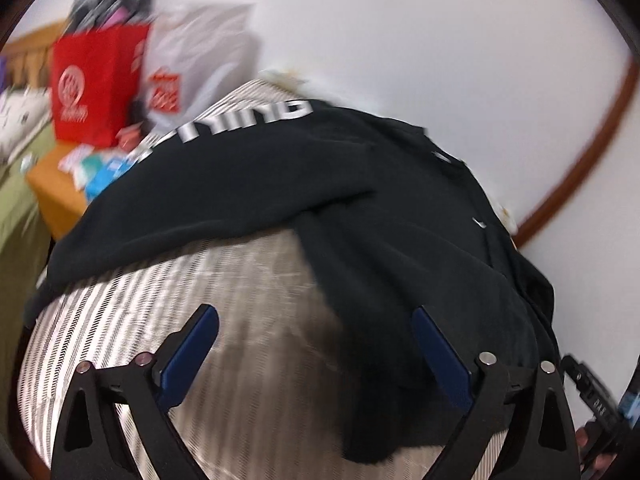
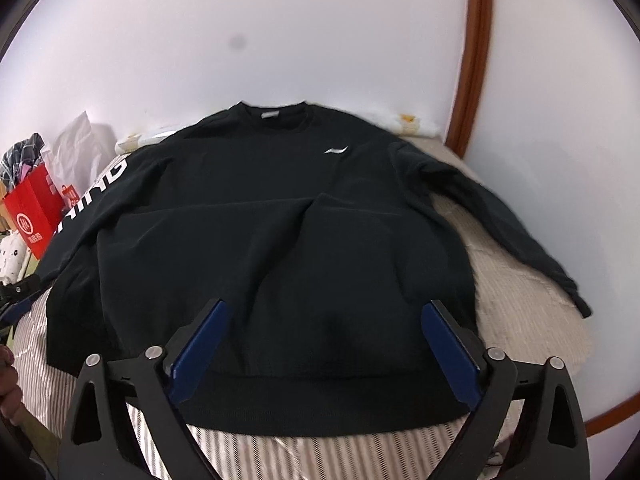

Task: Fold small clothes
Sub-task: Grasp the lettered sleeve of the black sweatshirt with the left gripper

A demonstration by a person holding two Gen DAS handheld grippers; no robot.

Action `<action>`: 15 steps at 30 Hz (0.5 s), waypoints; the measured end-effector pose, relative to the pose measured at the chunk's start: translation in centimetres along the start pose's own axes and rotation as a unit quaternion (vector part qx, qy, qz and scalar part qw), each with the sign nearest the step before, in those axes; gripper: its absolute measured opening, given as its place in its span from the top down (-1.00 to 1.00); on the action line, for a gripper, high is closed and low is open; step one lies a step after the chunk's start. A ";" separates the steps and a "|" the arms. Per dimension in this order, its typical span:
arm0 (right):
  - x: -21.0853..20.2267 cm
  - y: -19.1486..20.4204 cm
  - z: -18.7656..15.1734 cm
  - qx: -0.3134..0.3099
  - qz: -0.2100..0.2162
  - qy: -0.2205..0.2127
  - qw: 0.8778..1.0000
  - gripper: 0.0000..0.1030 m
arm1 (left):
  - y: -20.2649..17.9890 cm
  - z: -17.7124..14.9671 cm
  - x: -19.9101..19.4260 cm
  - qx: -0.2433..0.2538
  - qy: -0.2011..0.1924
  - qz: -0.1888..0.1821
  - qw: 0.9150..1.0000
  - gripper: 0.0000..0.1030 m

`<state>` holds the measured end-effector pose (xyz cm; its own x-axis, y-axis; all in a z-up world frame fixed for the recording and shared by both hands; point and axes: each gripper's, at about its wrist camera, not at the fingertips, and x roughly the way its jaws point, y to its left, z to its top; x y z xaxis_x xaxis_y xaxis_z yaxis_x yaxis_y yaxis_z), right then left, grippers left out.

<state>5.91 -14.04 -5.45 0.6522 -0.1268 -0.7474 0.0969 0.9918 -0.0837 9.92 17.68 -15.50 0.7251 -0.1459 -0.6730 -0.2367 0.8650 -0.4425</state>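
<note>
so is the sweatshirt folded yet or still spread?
Spread. The sweatshirt lies flat, front up, on the bed, both sleeves out to the sides.

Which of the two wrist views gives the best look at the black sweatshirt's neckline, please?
The right wrist view: the black sweatshirt lies spread out front-up, its neckline fully visible. The left wrist view is blurred and oblique, showing mainly the lettered sleeve.
</note>
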 end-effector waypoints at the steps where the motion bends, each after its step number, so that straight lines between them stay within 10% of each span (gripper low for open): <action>1: 0.6 0.3 0.0 -0.001 0.008 0.005 1.000 -0.68 | 0.8 0.2 0.3 -0.013 -0.002 -0.002 1.000 -0.80; 15: 6.8 5.4 -0.1 -0.028 0.045 0.059 0.997 -0.56 | 6.1 3.8 4.8 -0.111 -0.014 -0.033 0.993 -0.06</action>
<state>10.85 -9.52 -11.04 0.5639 -0.0384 -0.8250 -0.0018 0.9989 -0.0477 14.37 24.13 -19.16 0.7611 -0.1831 -0.6222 -0.3222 0.7258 -0.6077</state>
